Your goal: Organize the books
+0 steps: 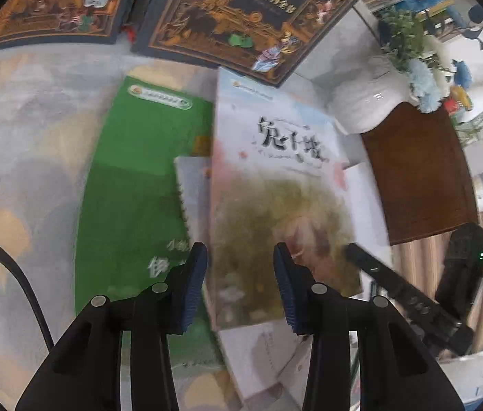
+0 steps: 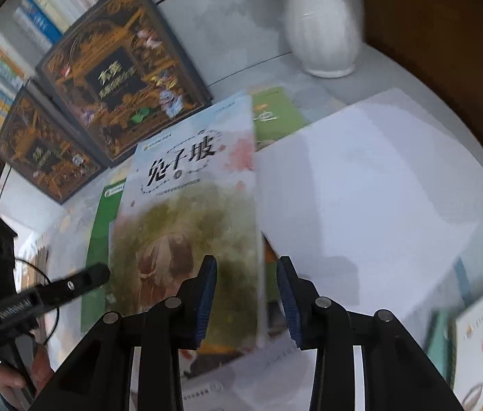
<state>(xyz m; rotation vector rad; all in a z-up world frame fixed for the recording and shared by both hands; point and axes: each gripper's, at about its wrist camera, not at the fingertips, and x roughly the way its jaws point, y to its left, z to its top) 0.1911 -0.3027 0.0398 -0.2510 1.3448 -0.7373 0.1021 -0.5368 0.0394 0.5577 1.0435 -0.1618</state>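
— Blue pads of the left gripper (image 1: 239,287) stand parted with nothing between them, hovering over the near end of the pale rabbit-hill book (image 1: 275,185). Do you see the same from the other side?

— Yes. Right gripper (image 2: 246,303) is just as wide open and empty, and the book's right edge runs up between its fingers, so it straddles that edge.

— Where does the book lie?

— On top of the pile on the bench (image 1: 19,137), over the green book (image 1: 132,178) to its left and a white sheet (image 2: 361,188) to its right. Its long axis runs near to far, title at the far end, pointing toward the two dark ornate volumes (image 1: 241,17).

— Which hand is better placed?

— I judge the right one — the free long edge lies already in its gap, while the left sits over the flat cover. The white vase (image 2: 320,20) stands well apart, far right.
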